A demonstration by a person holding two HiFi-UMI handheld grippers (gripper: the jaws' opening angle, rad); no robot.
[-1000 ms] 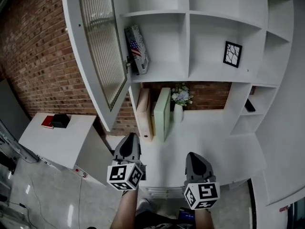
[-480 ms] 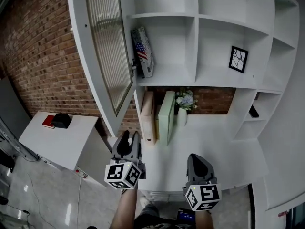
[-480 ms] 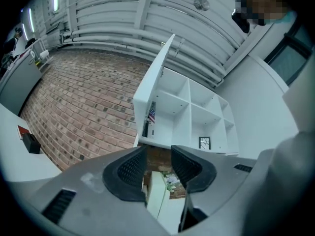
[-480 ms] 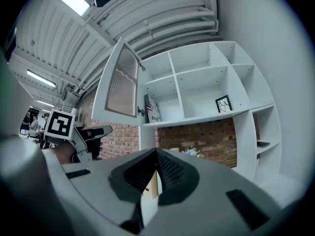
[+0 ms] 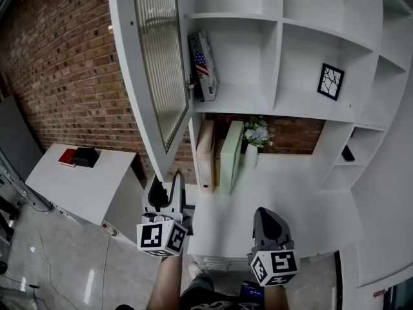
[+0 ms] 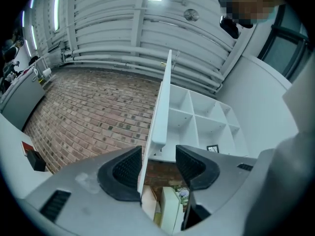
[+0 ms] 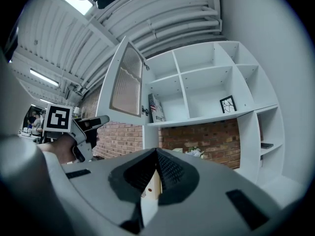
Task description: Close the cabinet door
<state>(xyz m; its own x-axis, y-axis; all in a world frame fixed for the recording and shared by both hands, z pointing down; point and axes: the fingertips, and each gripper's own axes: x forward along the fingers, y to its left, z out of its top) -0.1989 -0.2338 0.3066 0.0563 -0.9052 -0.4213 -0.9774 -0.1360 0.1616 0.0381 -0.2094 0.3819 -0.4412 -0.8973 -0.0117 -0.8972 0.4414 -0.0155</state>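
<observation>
The white cabinet door (image 5: pixel 159 70) with a ribbed glass panel stands swung out to the left of the shelf unit (image 5: pixel 277 57). My left gripper (image 5: pixel 166 185) is open just under the door's lower corner. In the left gripper view the door (image 6: pixel 161 112) shows edge-on, its bottom end lined up between the two jaws of my left gripper (image 6: pixel 157 165); whether they touch it I cannot tell. My right gripper (image 5: pixel 268 217) hovers shut over the white desk, holding nothing. The right gripper view shows the door (image 7: pixel 127 80) and my right gripper (image 7: pixel 156 173).
A flag-printed book (image 5: pixel 203 63) and a framed picture (image 5: pixel 330 81) sit in the shelf unit. Binders (image 5: pixel 206 150), a green box (image 5: pixel 233 152) and a flower vase (image 5: pixel 257 137) stand at the back of the desk (image 5: pixel 290 199). A low side table (image 5: pixel 87 186) is at the left by the brick wall.
My left gripper has moved left and forward to the door's lower corner, and its jaws have spread open. The right gripper has hardly moved.
</observation>
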